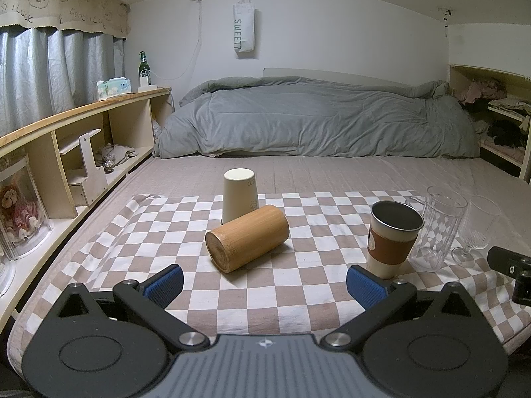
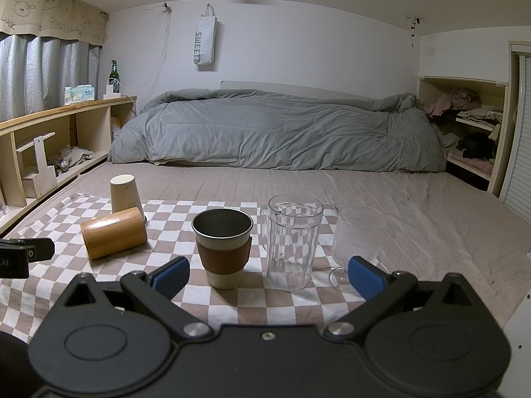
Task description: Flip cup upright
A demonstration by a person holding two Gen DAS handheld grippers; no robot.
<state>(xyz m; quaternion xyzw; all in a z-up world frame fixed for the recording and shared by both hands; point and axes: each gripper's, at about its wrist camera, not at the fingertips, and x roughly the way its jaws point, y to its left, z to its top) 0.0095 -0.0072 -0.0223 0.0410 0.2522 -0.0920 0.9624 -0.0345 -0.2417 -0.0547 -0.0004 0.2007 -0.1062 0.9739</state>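
You're holding the left gripper (image 1: 264,283) wide open w/ nothing in it, right gripper (image 2: 268,275) likewise. Bamboo cup (image 1: 247,238) is lying on its side on the checkered cloth (image 1: 298,295), just ahead of the left gripper, touching the upside-down paper cup (image 1: 239,199) behind it.

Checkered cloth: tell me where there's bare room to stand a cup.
On the checkered cloth, free patches lie between the bamboo cup and the sleeved cup, and left of the bamboo cup. It is crowded on the right, where the sleeved cup, clear mug and ribbed goblet stand close together. The paper cup stands just behind the bamboo cup.
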